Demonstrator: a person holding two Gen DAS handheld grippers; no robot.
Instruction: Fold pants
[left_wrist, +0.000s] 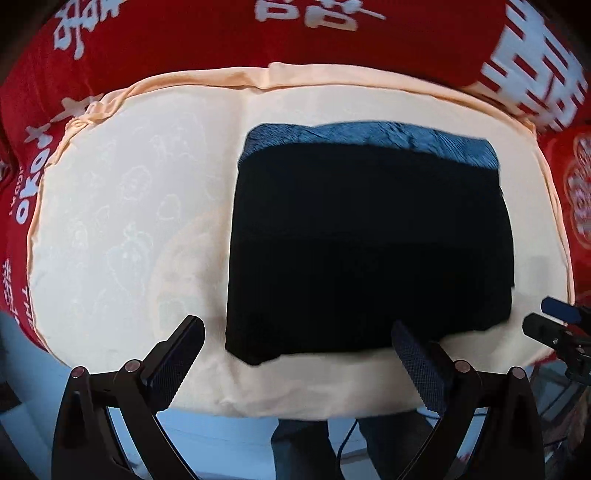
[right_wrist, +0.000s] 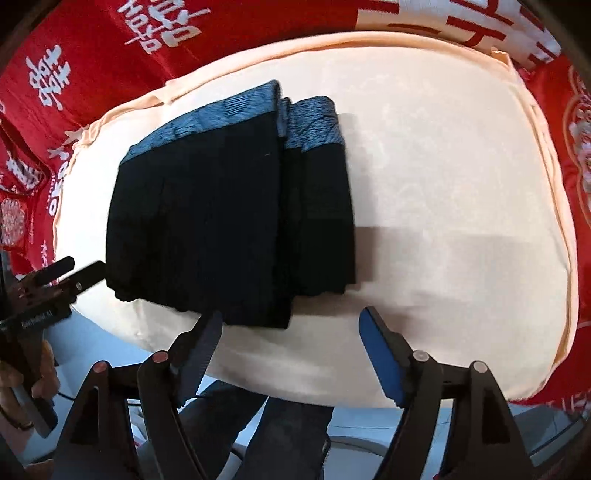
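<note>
The black pants (left_wrist: 369, 251) lie folded in a compact rectangle on the cream cushion (left_wrist: 129, 203), with a blue waistband (left_wrist: 369, 136) along the far edge. In the right wrist view the pants (right_wrist: 221, 214) show stacked folded layers, blue band (right_wrist: 310, 122) at the far end. My left gripper (left_wrist: 299, 332) is open and empty, just short of the pants' near edge. My right gripper (right_wrist: 291, 325) is open and empty at the near edge of the folded stack. The right gripper also shows at the right edge of the left wrist view (left_wrist: 554, 325), and the left gripper at the left edge of the right wrist view (right_wrist: 70, 273).
Red fabric with white characters (left_wrist: 184, 33) surrounds the cushion on the far and side edges. The cushion's near edge (left_wrist: 295, 402) drops to a pale blue floor. The person's legs in jeans (right_wrist: 280, 435) stand below the edge.
</note>
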